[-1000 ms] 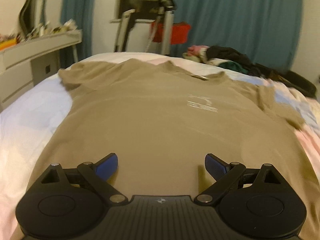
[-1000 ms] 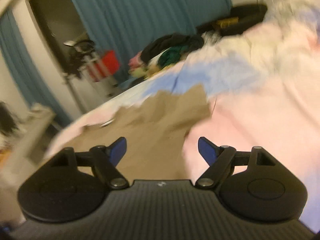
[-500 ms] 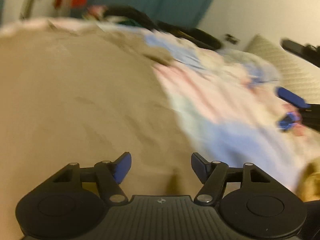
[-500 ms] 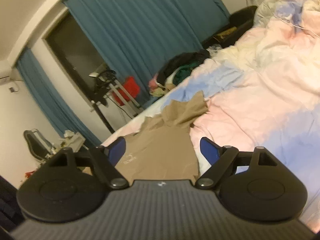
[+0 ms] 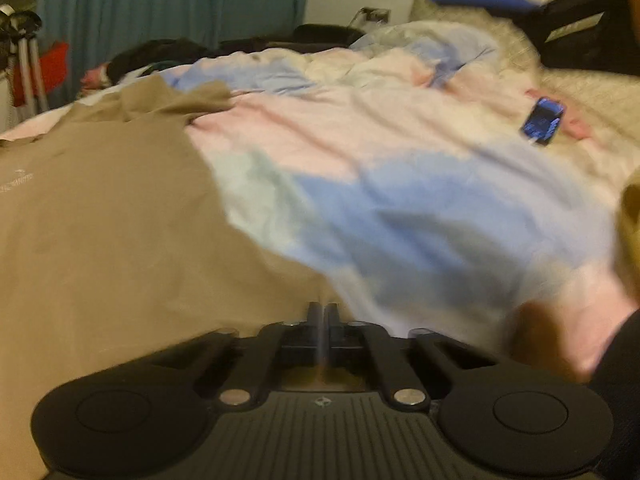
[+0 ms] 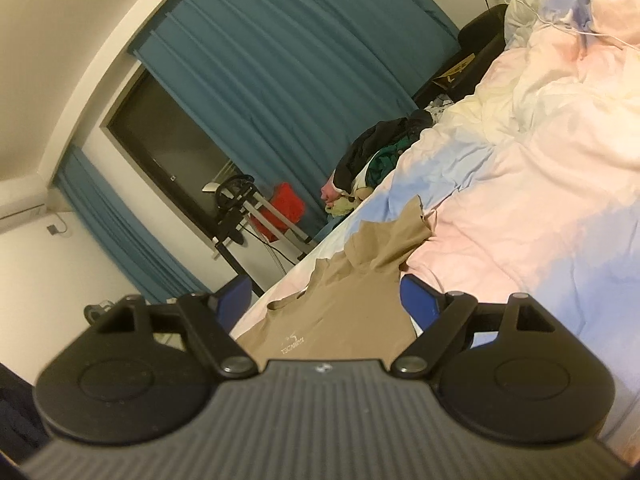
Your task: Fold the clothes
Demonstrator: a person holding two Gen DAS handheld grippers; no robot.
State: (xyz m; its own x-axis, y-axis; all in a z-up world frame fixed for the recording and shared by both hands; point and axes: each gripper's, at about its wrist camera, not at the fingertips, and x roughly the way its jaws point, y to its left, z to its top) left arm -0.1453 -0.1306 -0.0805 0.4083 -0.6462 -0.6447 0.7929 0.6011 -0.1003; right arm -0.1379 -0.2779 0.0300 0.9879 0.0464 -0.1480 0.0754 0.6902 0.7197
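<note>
My left claw (image 5: 322, 314) has its fingers drawn together until they almost touch, and they sit right at the near side edge of the flat-spread tan cotton T-shirt (image 5: 112, 216), where the cloth meets the pink, pale-blue and white duvet (image 5: 400, 184) that covers the bed; I judge that I have the hem corner pinched, though the view is smeared and I cannot see the fabric itself between the pads. To do this step well I should make sure that I have only the shirt and none of the duvet under it, then lift low and carry the edge across the body in one even sweep, so the cloth lays over itself without dragging the far sleeve (image 5: 192, 98), which already lies rumpled up near the collar end. My right claw (image 6: 326, 300) hangs wide apart and grips nothing, lifted well above the bed and tilted, with the shirt's chest print (image 6: 292, 344) showing between its blue pads (image 6: 416, 304); it should come down on the same side edge, nearer the shoulder, so both ends of the fold travel together. From the left claw the shirt spreads away ahead and to the left, collar at the far end. A small blue phone-like object (image 5: 543, 121) lies on the duvet well off to the right, clear of my path.
</note>
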